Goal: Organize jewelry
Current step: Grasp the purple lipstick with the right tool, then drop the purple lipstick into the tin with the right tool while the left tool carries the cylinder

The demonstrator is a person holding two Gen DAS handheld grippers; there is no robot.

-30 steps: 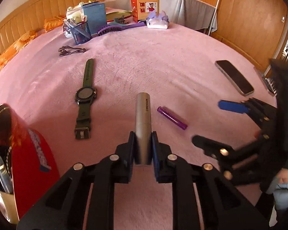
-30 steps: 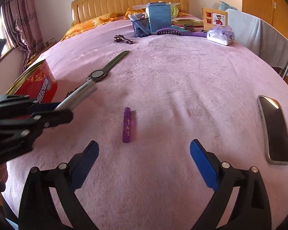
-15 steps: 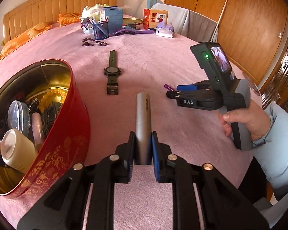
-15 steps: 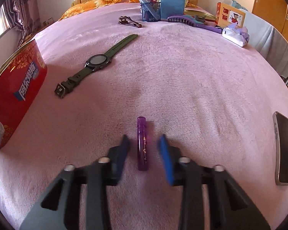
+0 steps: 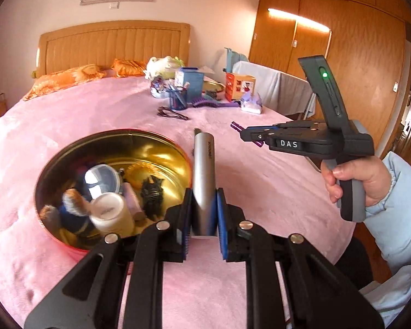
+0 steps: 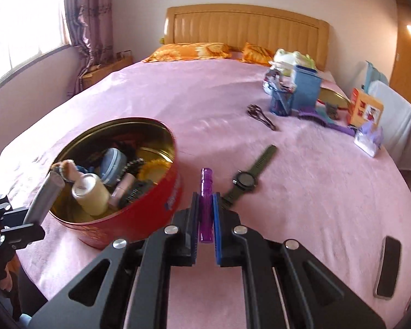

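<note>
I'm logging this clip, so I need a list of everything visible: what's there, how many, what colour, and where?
tin: 1, red outside, gold inside, on the bed, left; holds several small items
silver tube: 1, silver, in the left gripper
purple tube: 1, purple, in the right gripper
watch: 1, dark green, on the bed beyond the right gripper
phone: 1, black, on the bed, right edge
hair clip: 1, dark, mid-bed
pen cup: 1, blue mesh, far side
blue box: 1, behind the cup
hairbrush: 1, purple, far right
bed: 1, pink cover
left gripper: 1, black, blue pads, shut
right gripper: 1, black, blue pads, shut
</note>
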